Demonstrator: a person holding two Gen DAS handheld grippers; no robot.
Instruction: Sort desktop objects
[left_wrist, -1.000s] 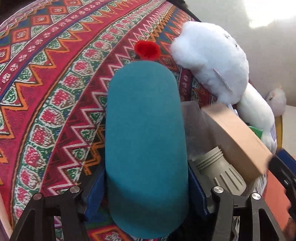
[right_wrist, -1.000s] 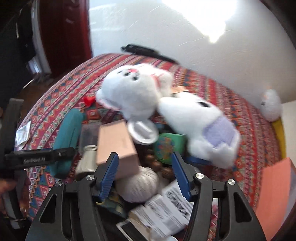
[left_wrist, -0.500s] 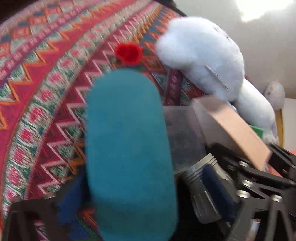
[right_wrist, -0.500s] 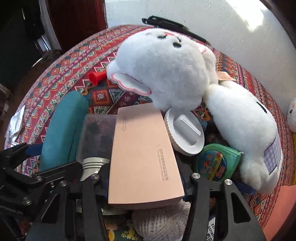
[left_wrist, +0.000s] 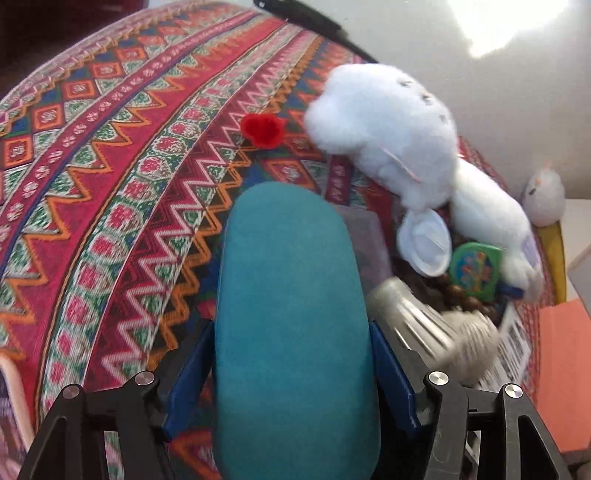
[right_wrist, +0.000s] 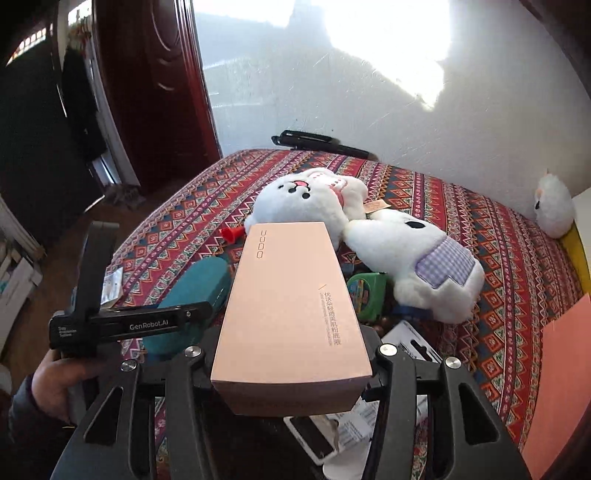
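Clamped in the left gripper (left_wrist: 291, 373): a teal case (left_wrist: 291, 314), oblong with rounded ends and a matte, felt-like skin, long axis running straight away from the camera along the blue fingers (left_wrist: 391, 373), far end aimed at a small red fuzzy piece (left_wrist: 263, 130) on the patterned tablecloth (left_wrist: 110, 184). Pressed against both flanks of the case, those fingers, set fairly wide. Gripped in the right gripper (right_wrist: 291, 373): a long rose-gold cardboard box (right_wrist: 291, 306), smooth and faintly glossy, lifted clear of the clutter, long axis also pointing away from the camera toward the white plush toy (right_wrist: 306, 195); jaws tight on its near end, fingertips hidden under the box. Printed near its far end, "UODO" in thin outline letters; along its right edge, a line of Chinese characters, with smaller Latin print beside them too fine to read. On the black bar of the left-hand tool, seen from the right wrist, "GenRobot.AI". Woven zigzag and diamond bands in red, green and orange across the cloth. Near the teal case in the left view: a ribbed grey cylinder (left_wrist: 410, 325), blurred; a white round lid (left_wrist: 424, 245); a green tape measure (left_wrist: 474, 269) with a colourful label; brown wooden beads (left_wrist: 465, 299). Second plush with a lilac gingham patch (right_wrist: 443, 266) lying beside the first.
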